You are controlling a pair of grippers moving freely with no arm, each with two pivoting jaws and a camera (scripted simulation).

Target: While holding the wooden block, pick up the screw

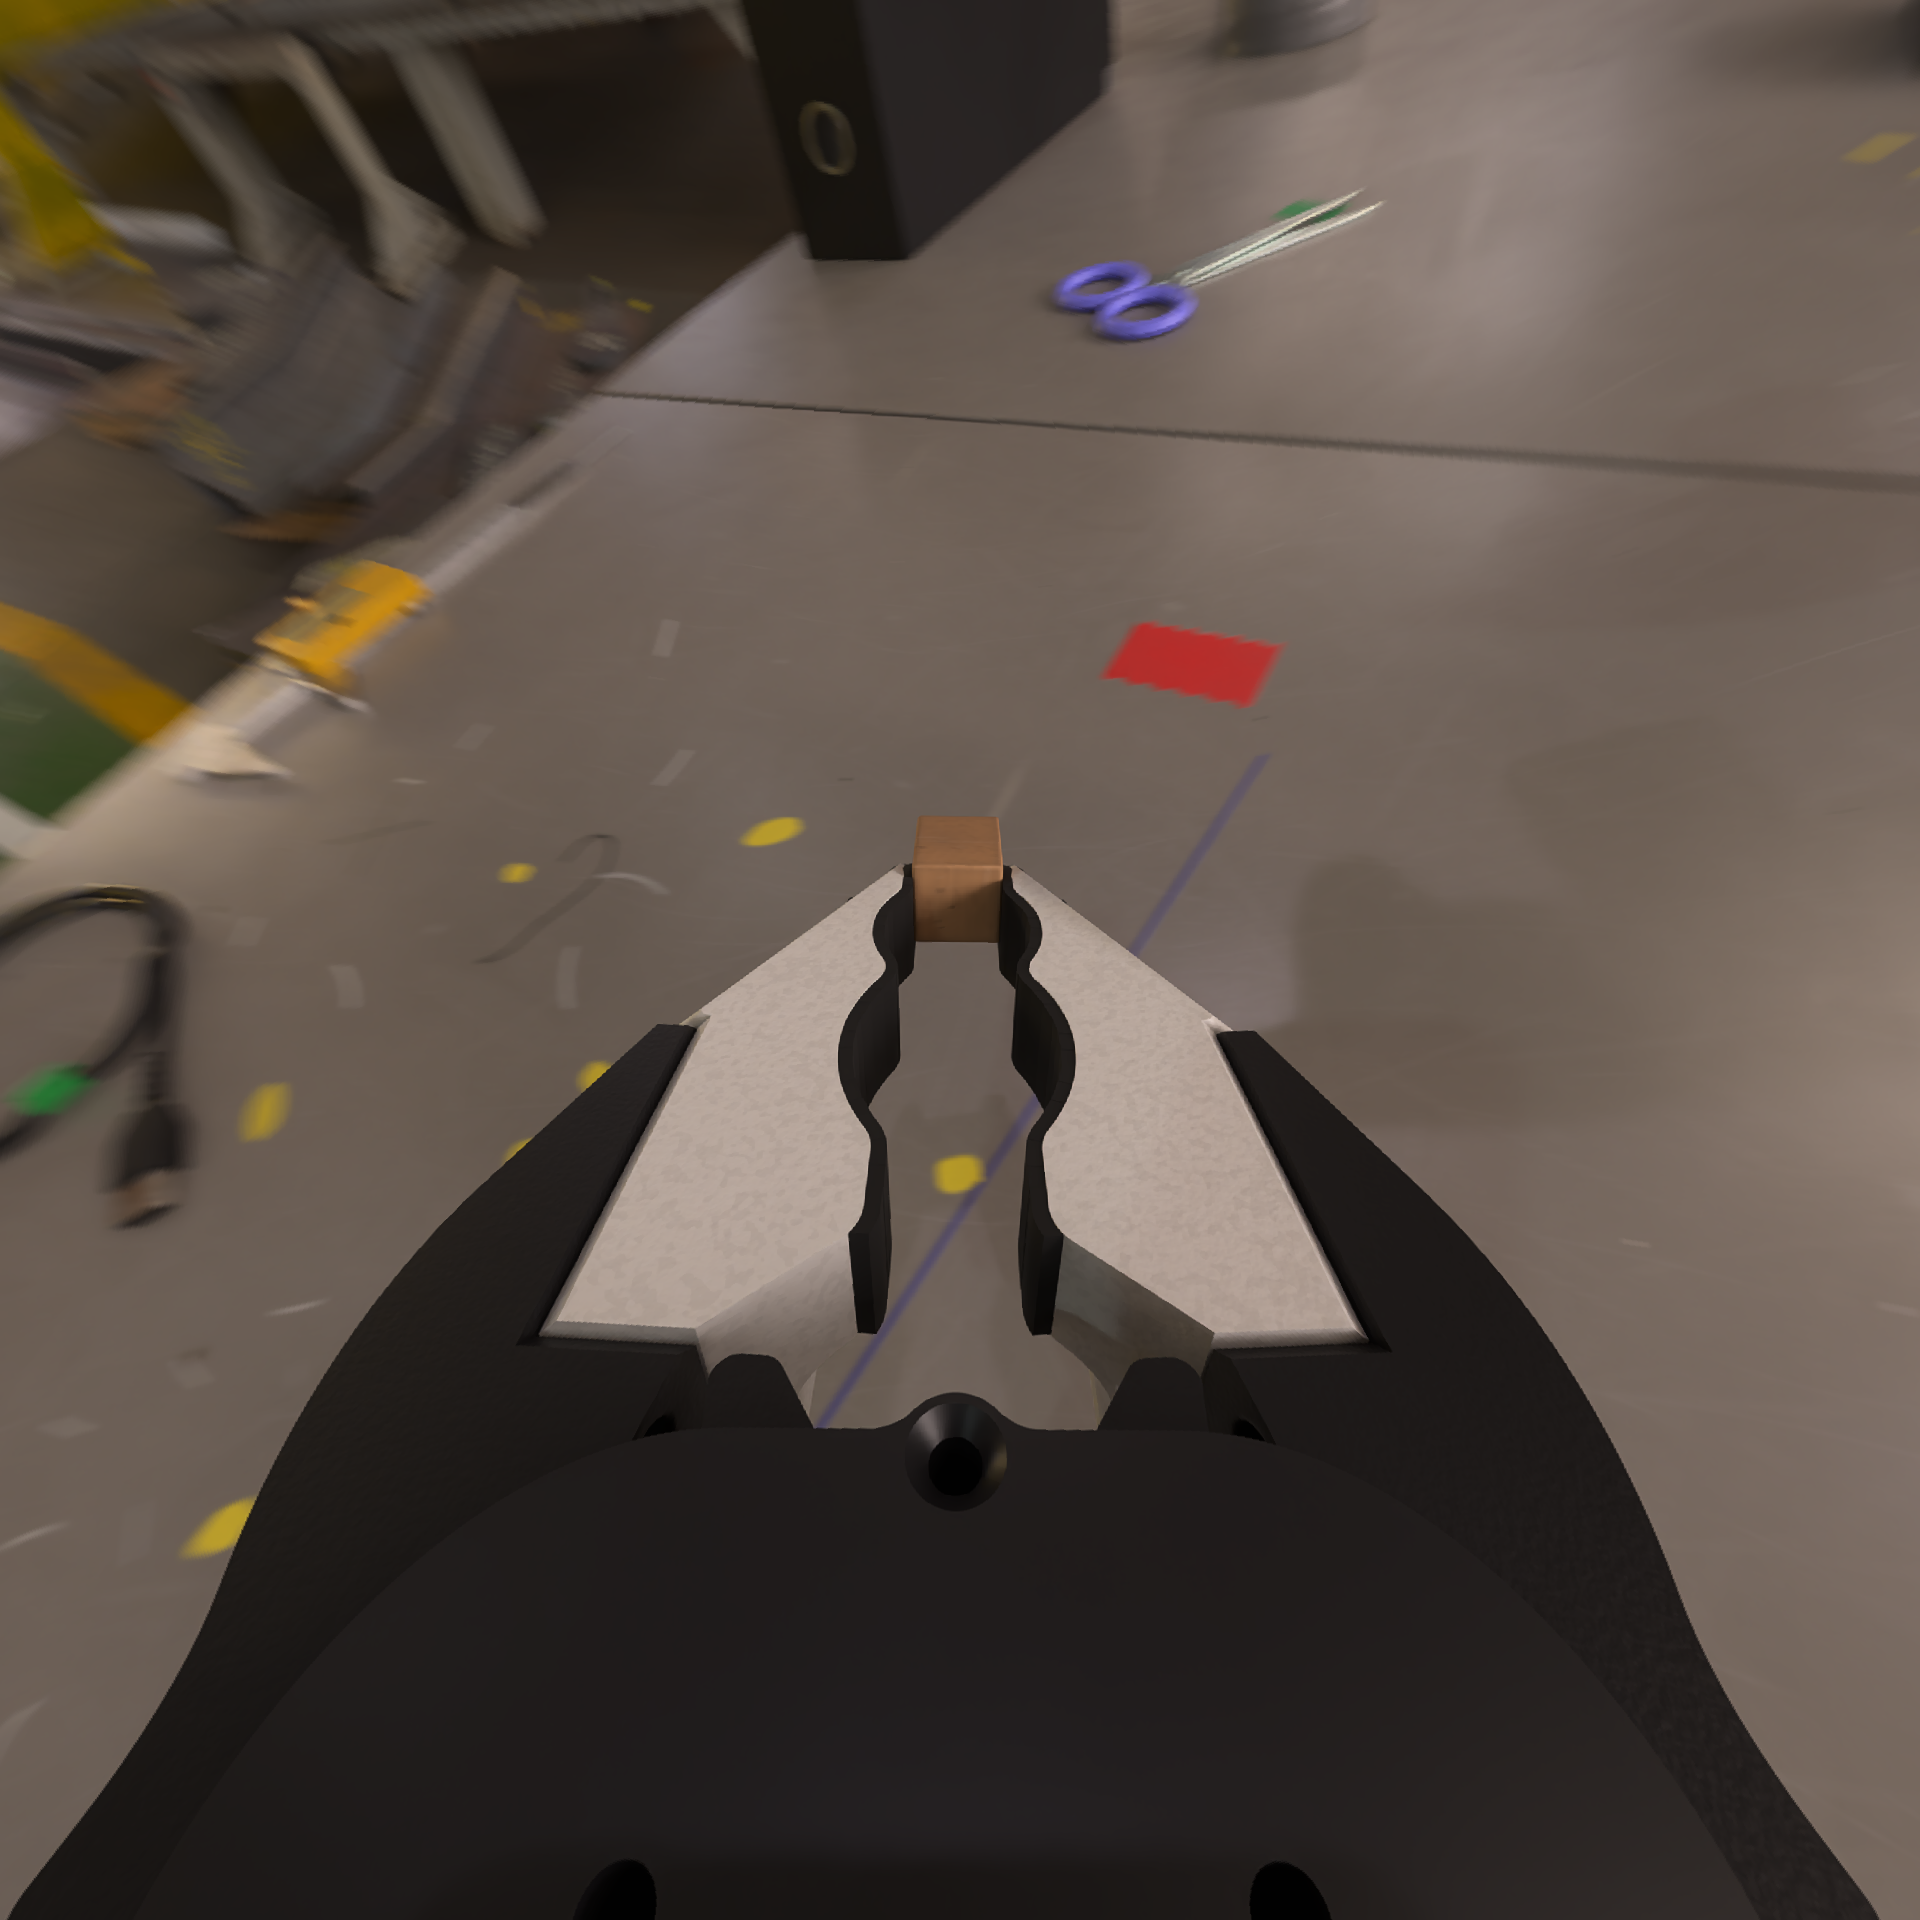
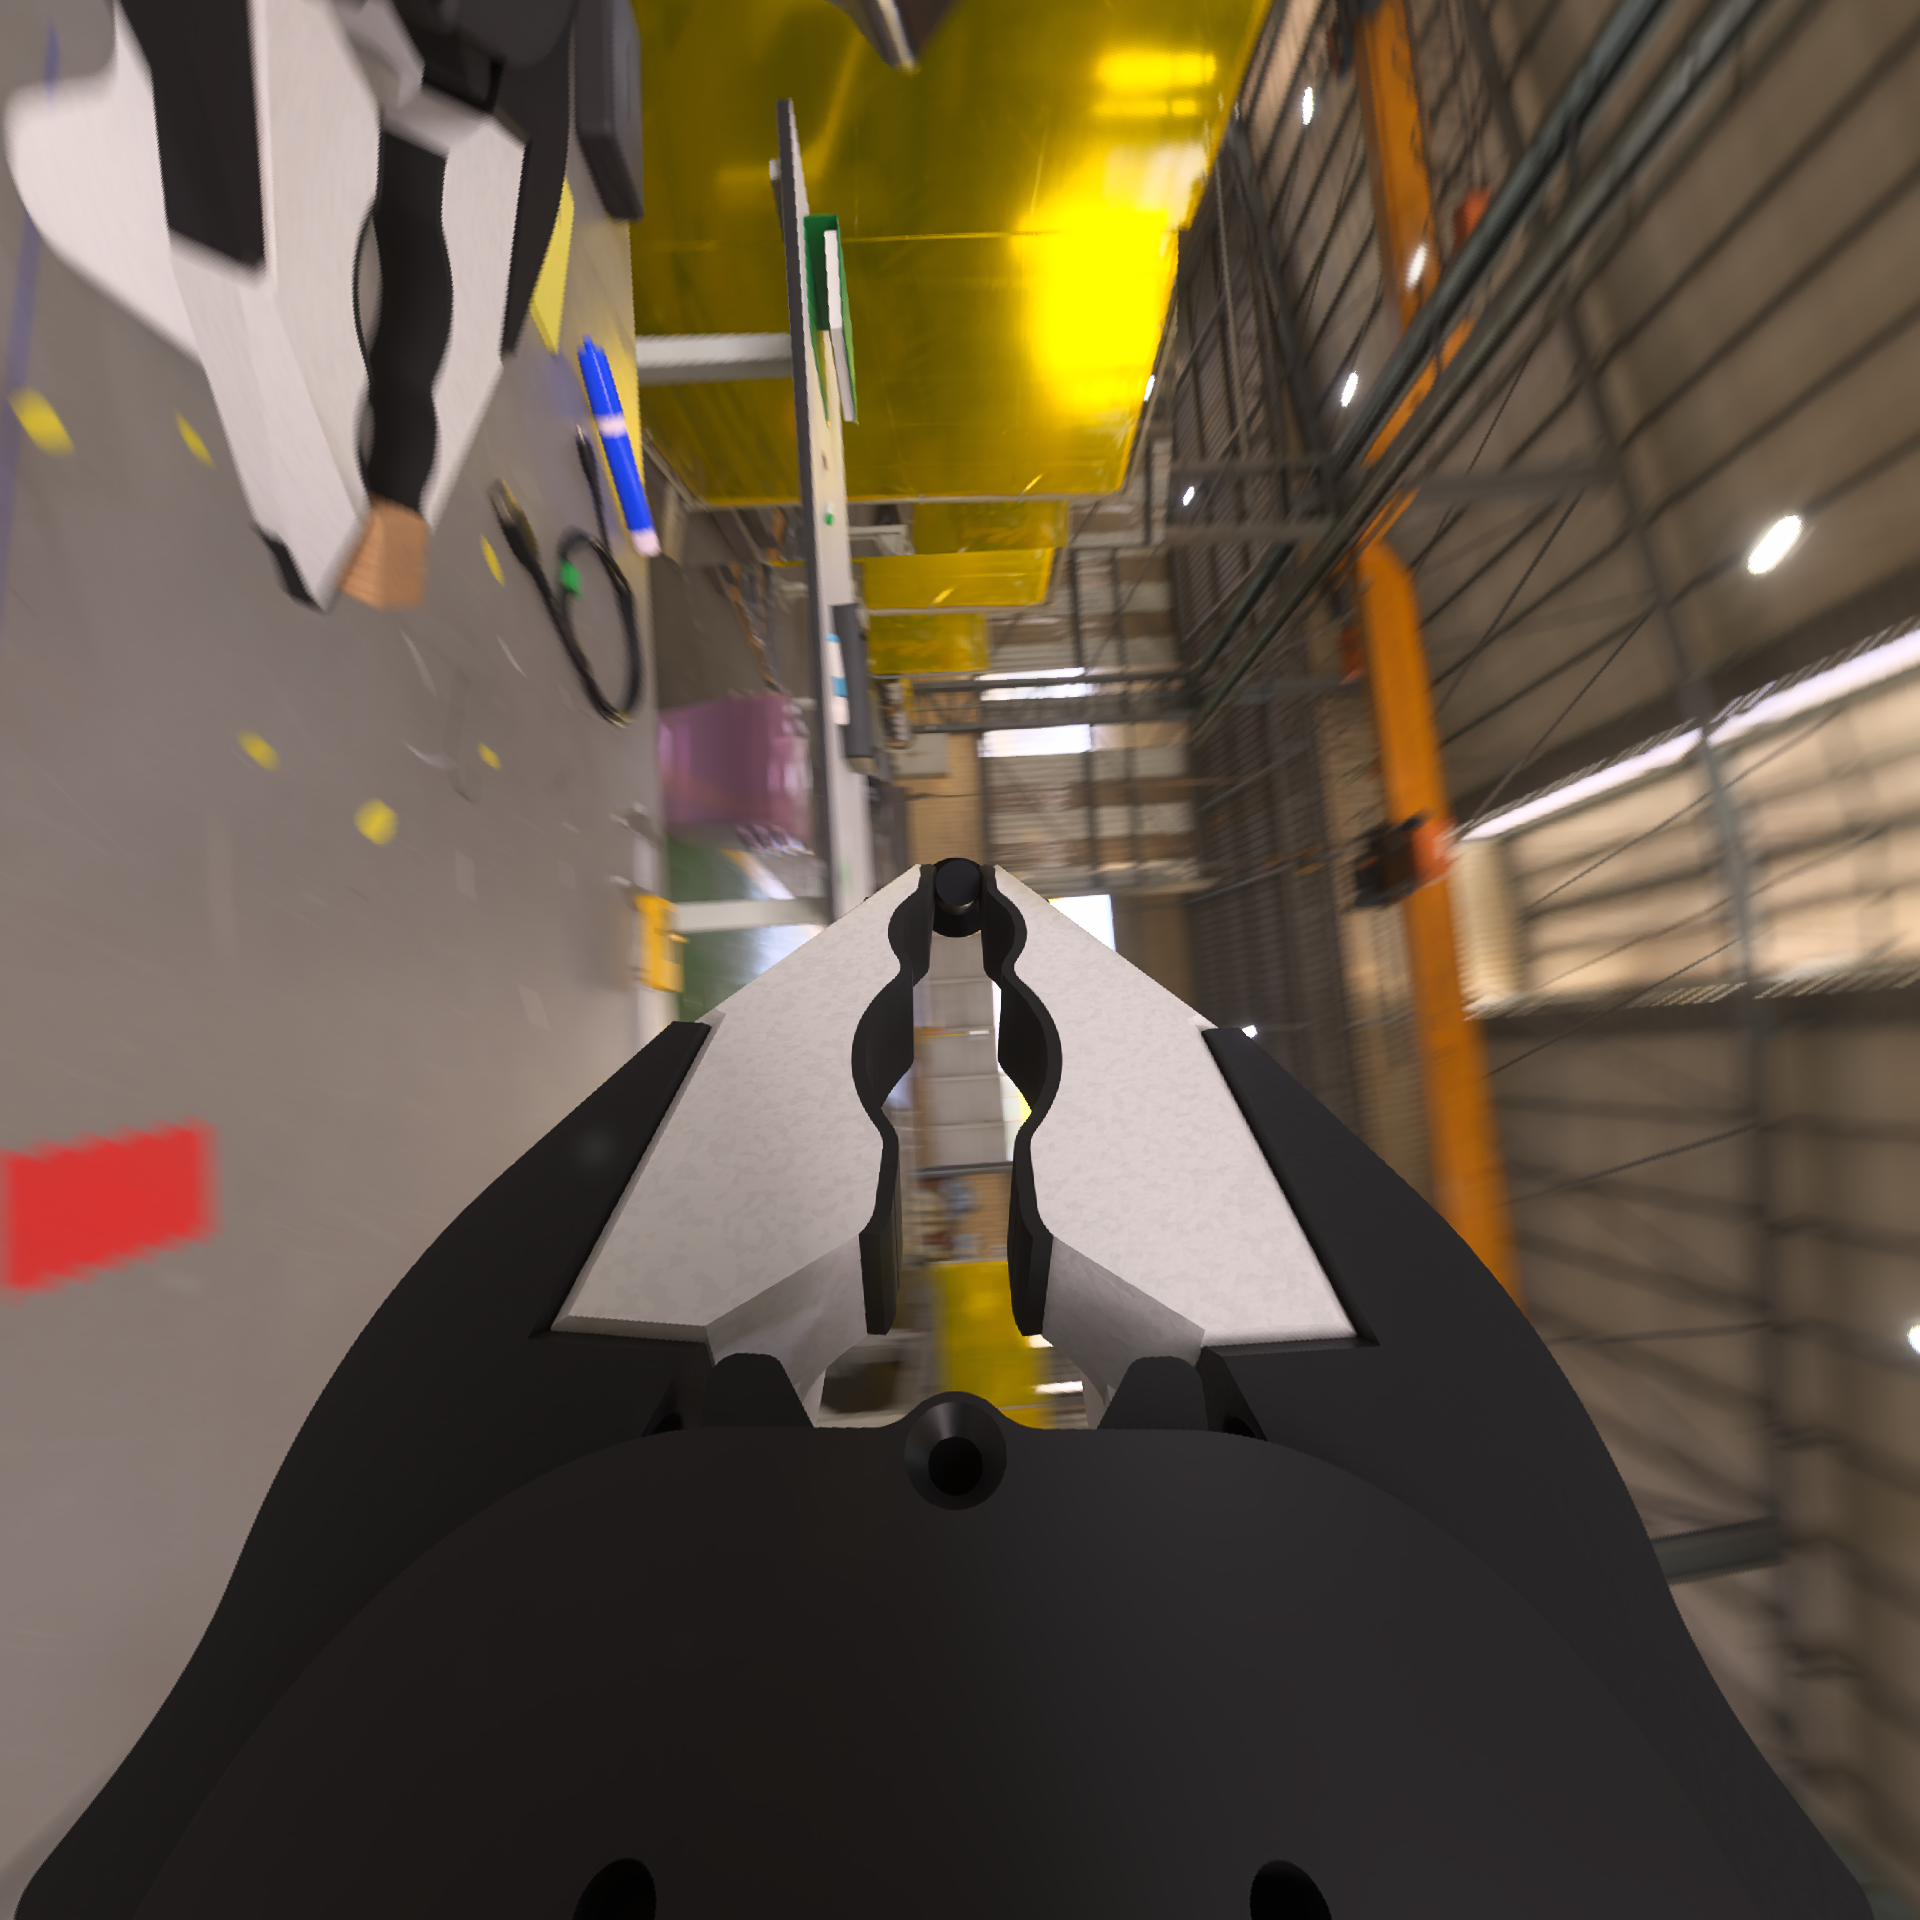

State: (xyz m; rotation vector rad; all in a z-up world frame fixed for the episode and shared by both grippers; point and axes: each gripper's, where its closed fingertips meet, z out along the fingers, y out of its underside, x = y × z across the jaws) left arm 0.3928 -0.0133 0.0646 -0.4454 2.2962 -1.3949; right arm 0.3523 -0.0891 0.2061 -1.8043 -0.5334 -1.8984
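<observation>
Screw (image 2: 956, 900) first: I judge it small, stiff, light and smooth, so it could roll or slip out of a loose pinch. Its dark round end faces my right wrist camera, and the best hold looks to be across the shank just behind that end, seated in the notch at my fingertips. That is where it sits now. My right gripper (image 2: 957, 902) is clenched on it at the very tips, the 2 fingers nearly together, and only distant building shows behind it, so I take it to be lifted clear of the table (image 2: 312, 987), which runs along the left of that view.

The wooden block (image 1: 957, 879) is a small tan cube, rigid, light and flat-sided, so squeezing 2 opposite faces should hold it well. My left gripper (image 1: 957, 896) grasps it that way, narrowly parted to the block's width, the cube poking out beyond the tips. It hangs above the grey table, with the red patch (image 1: 1192, 663) to the far right, scissors (image 1: 1195, 272) farther off, and a black cable (image 1: 125, 1039) at the left.
</observation>
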